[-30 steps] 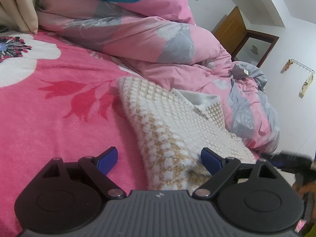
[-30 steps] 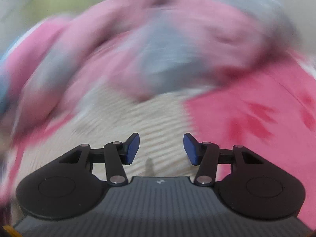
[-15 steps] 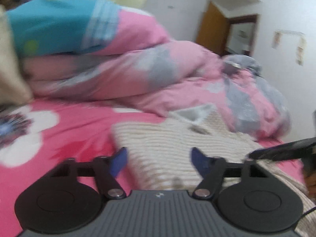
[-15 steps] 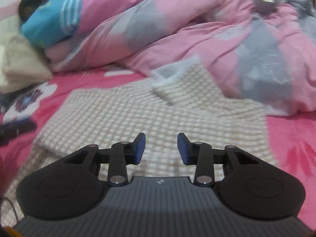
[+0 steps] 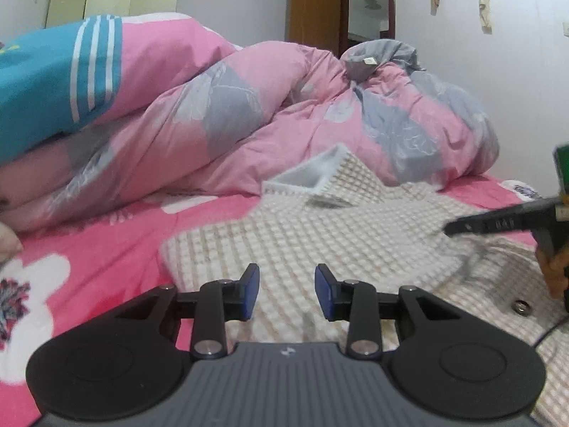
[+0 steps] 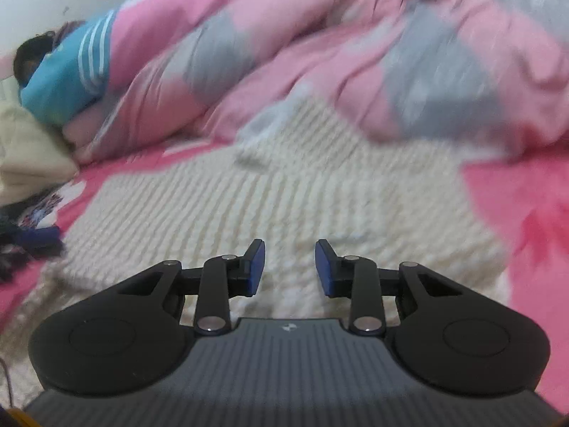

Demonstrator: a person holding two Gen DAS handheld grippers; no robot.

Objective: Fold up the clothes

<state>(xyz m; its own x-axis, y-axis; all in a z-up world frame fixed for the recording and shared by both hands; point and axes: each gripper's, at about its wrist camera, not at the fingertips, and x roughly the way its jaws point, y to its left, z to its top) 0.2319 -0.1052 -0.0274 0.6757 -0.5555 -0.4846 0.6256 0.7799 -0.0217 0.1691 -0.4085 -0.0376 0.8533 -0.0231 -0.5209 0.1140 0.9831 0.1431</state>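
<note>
Sweater (image 5: 320,235) first: it is cream and bumpy, and it lies flat on my pink blanket (image 5: 99,259) in the middle of the bed. Its collar end points toward the big pink and grey quilt (image 5: 284,114) heaped behind it.

My left gripper (image 5: 287,291) hangs over the near edge of the sweater. Its two blue fingertips (image 5: 250,290) are closing in, with a small gap left between them. I see only the knit far under that gap. Nothing is pinched and the pads press on nothing.

My right gripper (image 6: 290,270) hangs over the near part of the sweater too. Its picture is blurry. Its blue fingertips (image 6: 256,267) are also closing, with about the same small gap. No cloth sits between them that I can see.

From the left camera I see the right gripper (image 5: 498,219) out at the side, above the sweater. A hand (image 5: 554,267) holds it.

A person in a blue striped top (image 6: 64,78) lies under the quilt at the far left.
</note>
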